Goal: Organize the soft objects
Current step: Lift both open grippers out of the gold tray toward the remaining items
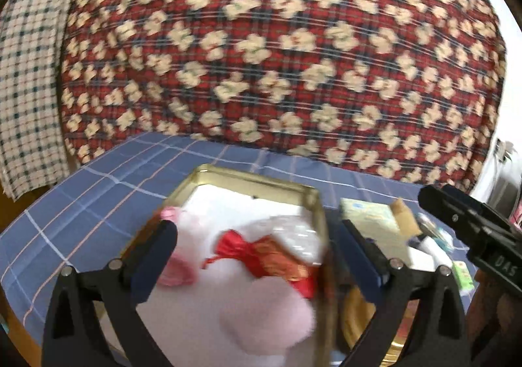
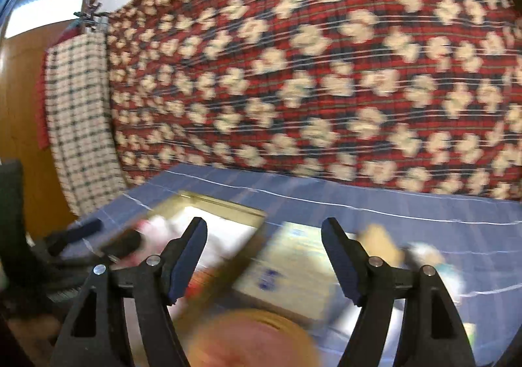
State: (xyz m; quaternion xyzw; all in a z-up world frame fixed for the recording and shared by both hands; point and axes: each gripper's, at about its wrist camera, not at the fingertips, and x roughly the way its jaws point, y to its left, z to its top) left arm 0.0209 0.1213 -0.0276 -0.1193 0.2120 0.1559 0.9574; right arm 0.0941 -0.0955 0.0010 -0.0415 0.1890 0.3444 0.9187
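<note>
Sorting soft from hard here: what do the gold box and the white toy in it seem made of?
The gold box looks like thin metal: shiny, with a sharp, straight rim. The white toy looks like plush: fuzzy, matte, rounded, with a satin-like red bow.

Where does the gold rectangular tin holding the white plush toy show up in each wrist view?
Left wrist: gold rectangular tin sits bottom centre, white plush toy inside, between the left gripper jaws.
Right wrist: blurred, lower left, rim behind the left jaw.
Shared landmark: red plaid quilt with cream flowers behind the blue checked cloth.
</note>
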